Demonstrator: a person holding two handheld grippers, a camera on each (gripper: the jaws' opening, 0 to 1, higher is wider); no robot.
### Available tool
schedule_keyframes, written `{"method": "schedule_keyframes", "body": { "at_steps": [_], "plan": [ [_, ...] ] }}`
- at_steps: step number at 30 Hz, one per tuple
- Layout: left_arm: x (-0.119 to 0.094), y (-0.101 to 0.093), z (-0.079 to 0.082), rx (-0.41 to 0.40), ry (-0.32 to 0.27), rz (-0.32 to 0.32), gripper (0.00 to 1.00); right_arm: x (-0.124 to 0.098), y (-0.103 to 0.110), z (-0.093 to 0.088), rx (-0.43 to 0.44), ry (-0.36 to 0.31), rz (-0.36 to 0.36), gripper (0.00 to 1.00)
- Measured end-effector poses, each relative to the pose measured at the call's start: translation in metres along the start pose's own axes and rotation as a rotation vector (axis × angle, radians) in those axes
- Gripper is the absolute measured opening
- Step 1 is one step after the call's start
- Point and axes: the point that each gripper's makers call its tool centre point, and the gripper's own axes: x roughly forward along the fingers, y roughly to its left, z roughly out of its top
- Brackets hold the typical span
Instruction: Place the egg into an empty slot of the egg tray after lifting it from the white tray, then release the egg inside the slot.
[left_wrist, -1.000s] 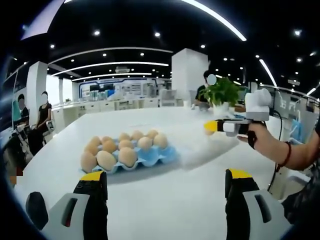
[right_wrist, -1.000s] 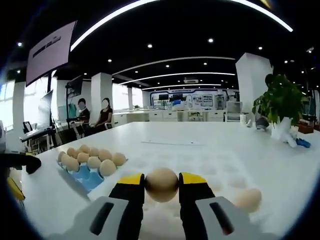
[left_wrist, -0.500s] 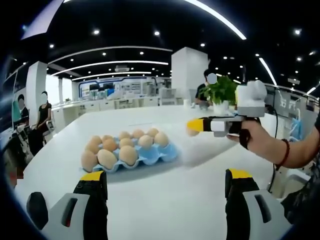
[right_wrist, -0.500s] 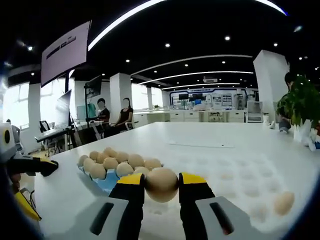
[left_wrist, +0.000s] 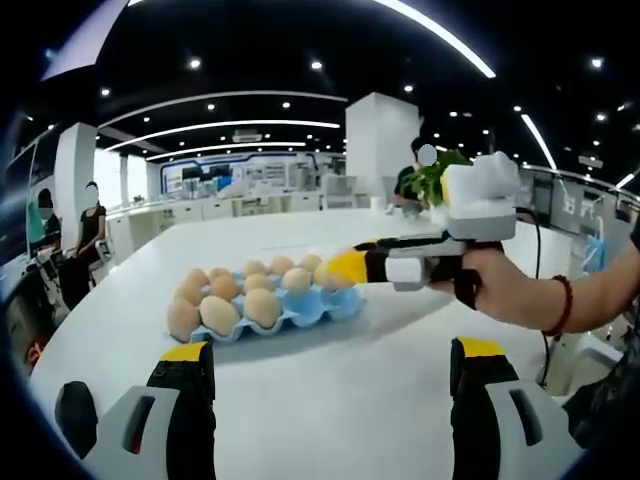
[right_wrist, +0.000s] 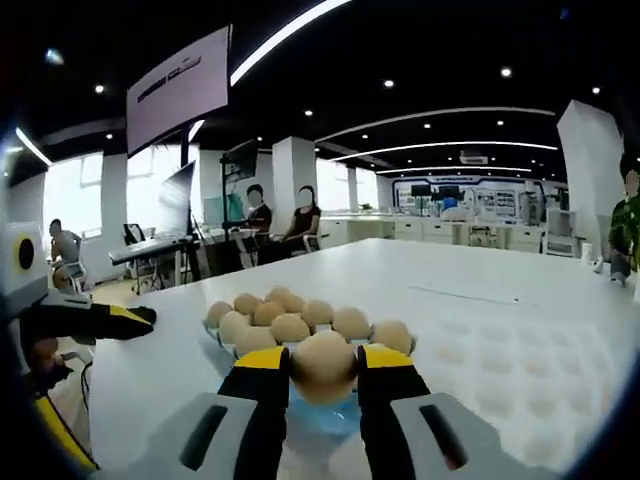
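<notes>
We observe the right gripper (right_wrist: 323, 372) pinching an egg (right_wrist: 323, 366) between its yellow-tipped jaws, held above the near edge of the blue egg tray (right_wrist: 330, 418). In the left gripper view, that tray (left_wrist: 300, 312) rests on the white table (left_wrist: 330, 400), largely filled with eggs. The left gripper (left_wrist: 333, 372) stands spread apart, holding nothing, near the tray. The white tray (right_wrist: 520, 370) lies right of the egg tray.
</notes>
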Motion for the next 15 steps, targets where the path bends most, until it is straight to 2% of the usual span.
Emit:
{"method": "schedule_keyframes", "body": {
  "at_steps": [7, 15],
  "plan": [
    [-0.001, 0.006, -0.001, 0.0, 0.004, 0.01, 1.0, 0.02, 0.016, -0.01, 0.017, 0.042, 0.056, 0.28],
    [-0.004, 0.011, -0.002, -0.005, 0.006, 0.019, 1.0, 0.028, 0.019, -0.025, 0.016, 0.082, 0.074, 0.28]
  ]
}}
